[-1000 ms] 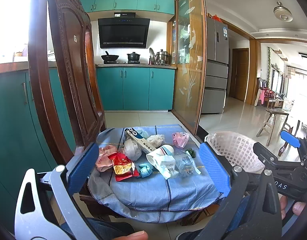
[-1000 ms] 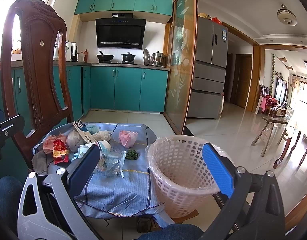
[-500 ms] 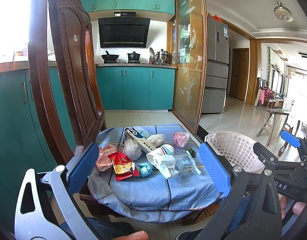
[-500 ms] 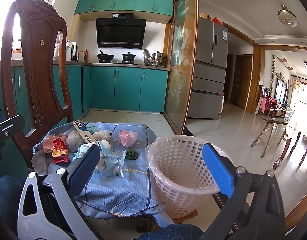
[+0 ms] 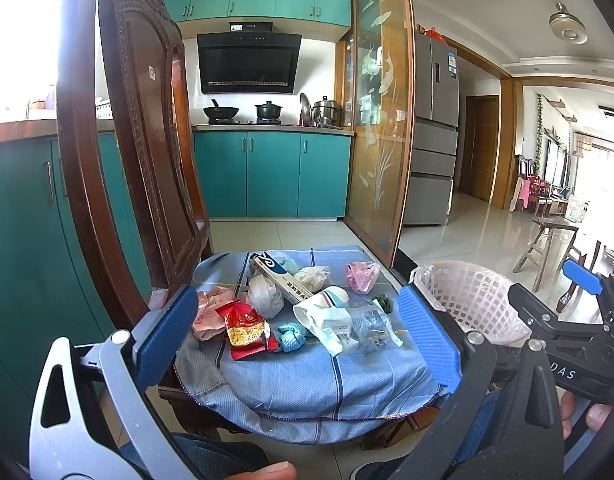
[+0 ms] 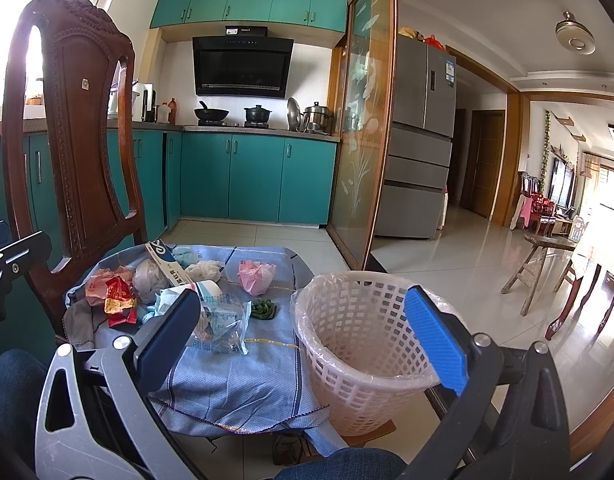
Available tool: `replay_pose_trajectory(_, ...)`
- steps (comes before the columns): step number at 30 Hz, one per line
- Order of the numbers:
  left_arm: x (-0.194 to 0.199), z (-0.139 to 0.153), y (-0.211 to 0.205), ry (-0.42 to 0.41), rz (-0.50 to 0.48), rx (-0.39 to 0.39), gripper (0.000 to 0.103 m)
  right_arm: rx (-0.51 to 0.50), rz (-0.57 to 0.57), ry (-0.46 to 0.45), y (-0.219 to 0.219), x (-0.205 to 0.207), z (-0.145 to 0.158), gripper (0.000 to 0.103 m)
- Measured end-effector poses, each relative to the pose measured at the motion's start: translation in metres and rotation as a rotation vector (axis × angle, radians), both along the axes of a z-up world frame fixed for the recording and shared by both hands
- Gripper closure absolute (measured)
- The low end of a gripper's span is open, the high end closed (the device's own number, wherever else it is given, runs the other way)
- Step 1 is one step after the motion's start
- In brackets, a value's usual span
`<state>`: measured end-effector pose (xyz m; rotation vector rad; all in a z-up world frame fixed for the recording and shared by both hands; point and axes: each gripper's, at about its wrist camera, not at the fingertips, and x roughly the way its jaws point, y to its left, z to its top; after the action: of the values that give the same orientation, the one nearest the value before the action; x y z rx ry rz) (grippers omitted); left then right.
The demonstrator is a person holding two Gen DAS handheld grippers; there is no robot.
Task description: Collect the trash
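Both grippers spread wide, holding nothing. Left gripper hangs over the near edge of the chair seat, right gripper hangs above the near rim of the basket

Trash sits in a cluster on the blue cloth draped over the wooden chair seat:
- red snack packet toward the left edge, touching a crumpled pink wrapper just left of it
- white plastic wad behind the red packet
- long printed box lying diagonally toward the far edge, a pale blue wad tucked beside it
- white tissue ball right of the box
- pink crumpled bag at the far right corner
- teal paper ball just right of the red packet
- white paper cup on its side mid-seat, its mouth facing left-front
- clear plastic bag right of the cup, touching it
- small dark green scrap near the right edge

Basket is pink lattice plastic with a clear liner, upright just beside the right edge of the seat; what it stands on is hidden. Can't see any trash inside it from either view
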<state>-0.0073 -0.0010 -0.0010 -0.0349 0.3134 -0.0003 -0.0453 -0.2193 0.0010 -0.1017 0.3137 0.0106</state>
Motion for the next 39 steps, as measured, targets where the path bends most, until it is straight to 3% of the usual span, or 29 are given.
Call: replay_pose_trajectory(39,0.0014,-0.0002,0.0007,0.004,0.000,-0.002,0.003,-0.004,0.002,0.001,0.0001,-0.0003,-0.0024,0.003)
